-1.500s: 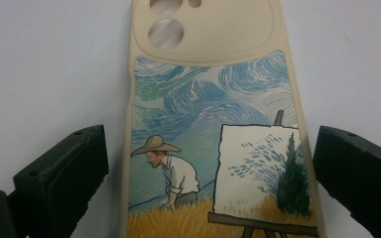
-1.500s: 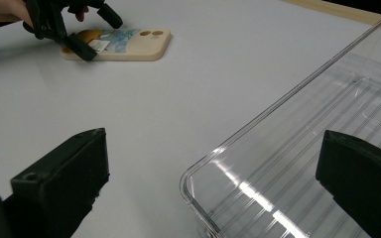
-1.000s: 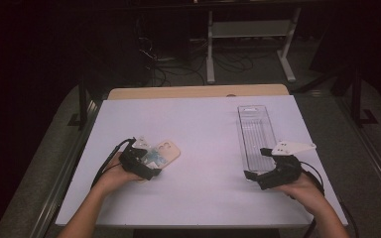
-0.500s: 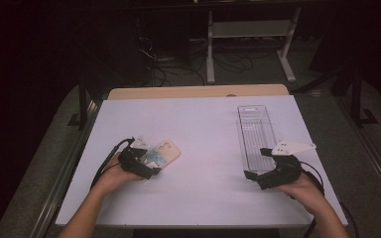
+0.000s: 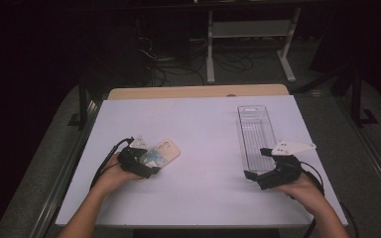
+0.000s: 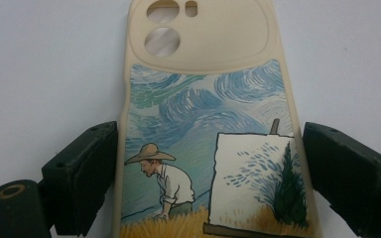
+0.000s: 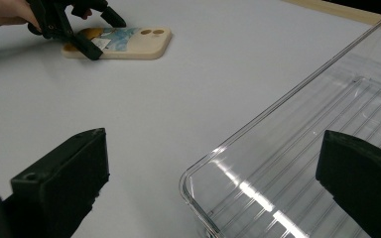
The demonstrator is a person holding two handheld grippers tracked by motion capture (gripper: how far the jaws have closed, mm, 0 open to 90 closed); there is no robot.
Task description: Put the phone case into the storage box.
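Observation:
A beige phone case (image 5: 164,150) with a painted scene of a man in a straw hat lies flat on the white table, left of centre. My left gripper (image 5: 150,158) has it by the lower end, with a jaw against each long edge (image 6: 211,148). From the right gripper view, the case (image 7: 134,39) and the left gripper (image 7: 96,33) sit far off. A long clear plastic tray (image 5: 239,130) stands on the right. My right gripper (image 5: 255,162) is open at the tray's near end. One jaw is outside the tray's corner (image 7: 198,173) and the other is over its ribbed floor.
The white table sheet (image 5: 203,124) spreads bare between the case and the tray. A wooden strip (image 5: 198,91) runs along the far edge. Beyond it are a dark floor, cables and a metal stand (image 5: 248,29).

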